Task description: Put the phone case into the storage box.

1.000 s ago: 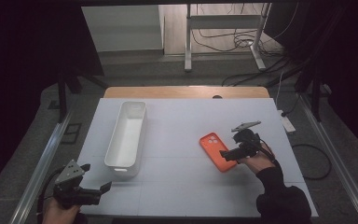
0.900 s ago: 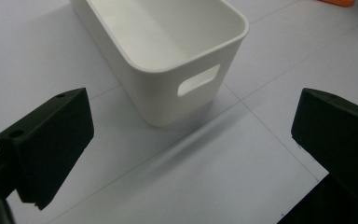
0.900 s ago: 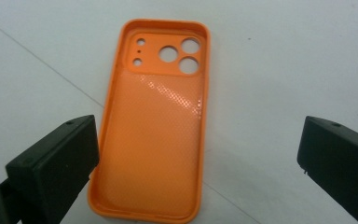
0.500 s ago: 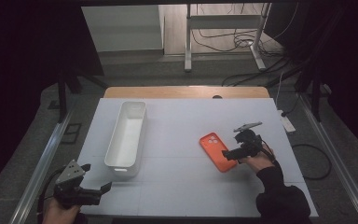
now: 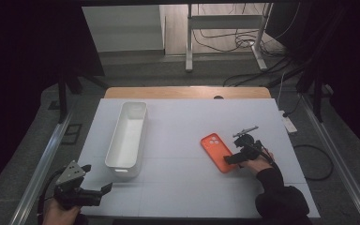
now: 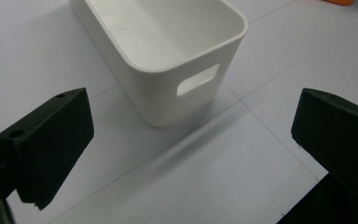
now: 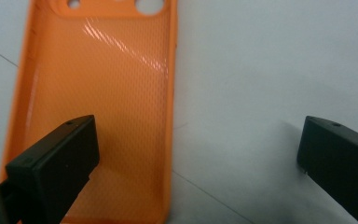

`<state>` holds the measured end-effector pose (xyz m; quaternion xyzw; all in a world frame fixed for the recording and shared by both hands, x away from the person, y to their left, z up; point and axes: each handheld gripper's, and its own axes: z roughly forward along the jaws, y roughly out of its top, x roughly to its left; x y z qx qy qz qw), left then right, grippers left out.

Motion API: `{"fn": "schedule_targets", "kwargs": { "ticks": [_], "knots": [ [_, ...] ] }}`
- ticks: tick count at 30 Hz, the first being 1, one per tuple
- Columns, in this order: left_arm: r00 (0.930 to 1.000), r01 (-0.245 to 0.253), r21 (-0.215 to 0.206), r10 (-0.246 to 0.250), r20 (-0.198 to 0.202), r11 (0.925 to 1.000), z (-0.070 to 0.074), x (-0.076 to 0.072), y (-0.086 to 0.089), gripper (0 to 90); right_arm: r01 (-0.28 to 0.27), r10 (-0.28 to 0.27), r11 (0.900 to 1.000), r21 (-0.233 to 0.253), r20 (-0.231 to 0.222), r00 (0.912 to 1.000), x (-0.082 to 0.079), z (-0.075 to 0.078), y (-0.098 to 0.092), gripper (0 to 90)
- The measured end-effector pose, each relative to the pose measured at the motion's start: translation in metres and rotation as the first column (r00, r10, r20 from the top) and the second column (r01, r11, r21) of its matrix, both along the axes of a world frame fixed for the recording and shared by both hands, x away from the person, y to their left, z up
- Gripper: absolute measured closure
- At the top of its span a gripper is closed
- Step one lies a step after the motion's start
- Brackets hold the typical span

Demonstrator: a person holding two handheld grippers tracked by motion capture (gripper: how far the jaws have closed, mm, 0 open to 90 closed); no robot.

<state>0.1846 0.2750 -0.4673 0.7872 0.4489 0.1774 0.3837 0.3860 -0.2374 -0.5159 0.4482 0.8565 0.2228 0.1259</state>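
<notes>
The right gripper [image 5: 232, 158] is hovering wide-jawed over the orange phone case's [image 5: 217, 152] edge. The left gripper [image 5: 104, 191], jaws also wide, is facing the white bin [image 5: 127, 136].

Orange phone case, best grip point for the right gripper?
Probably the long right edge of the orange phone case. It lies flat on the table, hollow side up, so its thin raised rim is the only pinchable part. The right gripper is open, one jaw over the hollow, one outside that rim: come straight down and close across it.
</notes>
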Motion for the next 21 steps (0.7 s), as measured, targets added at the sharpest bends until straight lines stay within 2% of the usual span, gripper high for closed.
{"fn": "schedule_targets", "kwargs": {
  "ticks": [6,15,17,21],
  "knots": [
    [1.0000,0.000,0.000,0.000,-0.002,1.0000,0.000,0.001,0.000,0.0,0.004,-0.004,1.000,0.005,0.008,1.0000,-0.001,-0.001,0.000,0.0],
    [1.0000,0.000,0.004,0.000,-0.002,1.0000,0.000,0.000,0.000,0.0,0.010,-0.010,1.000,-0.005,-0.013,0.9999,0.000,0.001,0.003,0.0],
    [1.0000,0.001,0.005,-0.001,-0.002,1.0000,0.000,0.000,-0.001,0.0,0.002,-0.002,1.000,-0.006,-0.018,0.9998,0.000,0.003,0.003,5.1],
    [1.0000,0.002,0.009,-0.002,0.000,1.0000,0.000,0.000,-0.001,0.0,-0.023,0.023,1.000,0.005,-0.026,0.9994,-0.002,0.010,0.002,32.0]
  ]
}}
